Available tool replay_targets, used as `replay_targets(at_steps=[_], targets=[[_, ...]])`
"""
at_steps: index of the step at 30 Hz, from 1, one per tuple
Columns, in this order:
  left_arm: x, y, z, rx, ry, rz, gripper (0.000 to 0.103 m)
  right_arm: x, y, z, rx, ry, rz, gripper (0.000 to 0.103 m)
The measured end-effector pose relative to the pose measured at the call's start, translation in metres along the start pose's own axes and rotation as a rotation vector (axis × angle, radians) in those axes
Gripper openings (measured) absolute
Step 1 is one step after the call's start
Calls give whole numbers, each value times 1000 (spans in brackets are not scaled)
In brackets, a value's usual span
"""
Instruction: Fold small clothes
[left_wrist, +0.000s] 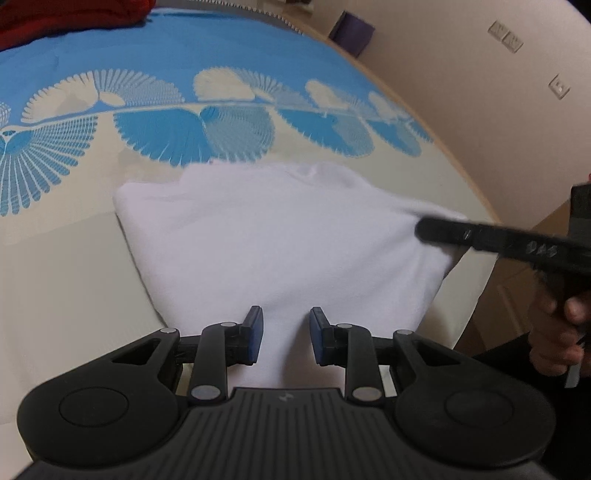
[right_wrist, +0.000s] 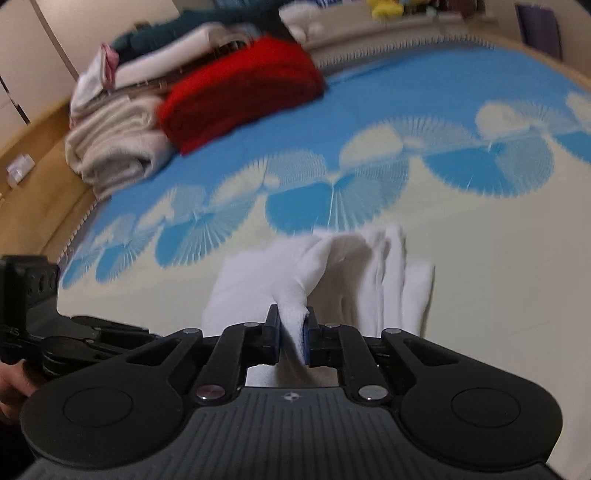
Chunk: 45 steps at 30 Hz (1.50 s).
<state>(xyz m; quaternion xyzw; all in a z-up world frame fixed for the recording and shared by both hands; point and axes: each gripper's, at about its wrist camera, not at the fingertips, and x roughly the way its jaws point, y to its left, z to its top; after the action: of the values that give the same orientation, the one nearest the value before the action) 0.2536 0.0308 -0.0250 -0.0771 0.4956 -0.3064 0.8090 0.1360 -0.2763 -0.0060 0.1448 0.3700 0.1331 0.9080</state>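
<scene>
Spread over the bed: a blue-and-cream bedspread with a band of fan motifs. Beyond that band, in the right wrist view: a stack of folded laundry, a red piece on top, well apart from the work. On the cream part, on the near side of the fan band: the white garment, already folded into a compact, several-layered block, seemingly one fold short of finished.

Right tongs: closed to a narrow gap, pinching a bunched corner of the white garment and holding it raised off the bedspread, the stacked edges fanning out just behind. Left tongs: parted wide, gripping nothing, poised over the near edge of the white garment; contact with the cloth not clear from either view.

For a clean fold, probably:
- Keep the right pinch firm and through all layers, lest the inner ones slip out and the stack skew.
- Bring the left tongs down on the near edge as an anchor before carrying the corner over.
- Move the raised corner low and level towards the opposite edge, matching edge to edge.
- Let go only once the cloth lies flat.
</scene>
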Motion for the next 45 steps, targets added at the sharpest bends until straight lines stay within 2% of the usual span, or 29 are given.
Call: replay_targets(at_steps=[1,4,6,10,12,13,15,16,17,19,23,25,28,31,37,38,39,41,43,45], targets=[[0,-1,1,2,-5,-4,29,2,-3,0,-6,20,-30,11],[3,-5,0,20,12,4,29,27,-23,-15,18,215,-141,12],[8,-7,-1,37,27,14,29,39,-32,-22,47,276,-185,13],[11,-11,-2,54,34,-17,29,36,-26,-18,-14,249,-201,22],[16,-11,-6,61,66,-41,29,34,-29,-18,-6,248,-221,23],[24,-10,-10,68,111,-27,29,35,-32,-17,9,245,-226,23],[49,-11,-24,121,241,70,28,29,-34,-16,36,210,-232,25],[56,-13,-30,166,277,109,26,25,-35,-12,50,176,-239,26],[56,-17,-31,197,269,111,28,20,-37,-7,71,137,-236,26],[49,-15,-25,151,237,72,28,12,-43,3,120,73,-194,26],[34,-10,-15,95,146,38,28,16,-50,23,142,27,-128,30],[30,-4,-12,57,120,30,28,27,-51,30,150,36,-101,35],[33,0,-15,56,143,61,28,53,-52,37,157,73,-74,38],[38,-2,-17,93,165,85,29,80,-51,42,168,103,-92,40],[39,1,-15,76,166,78,29,121,-49,44,188,160,-114,42],[38,1,-15,76,166,75,29,126,-45,44,174,168,-98,38],[38,2,-14,76,164,74,29,127,-41,45,148,167,-85,8],[35,3,-11,73,151,72,29,119,-32,49,87,135,-95,3],[28,3,-8,67,120,59,29,101,-43,60,134,59,-113,2],[25,2,-4,60,95,33,29,92,-61,65,185,29,-177,2]])
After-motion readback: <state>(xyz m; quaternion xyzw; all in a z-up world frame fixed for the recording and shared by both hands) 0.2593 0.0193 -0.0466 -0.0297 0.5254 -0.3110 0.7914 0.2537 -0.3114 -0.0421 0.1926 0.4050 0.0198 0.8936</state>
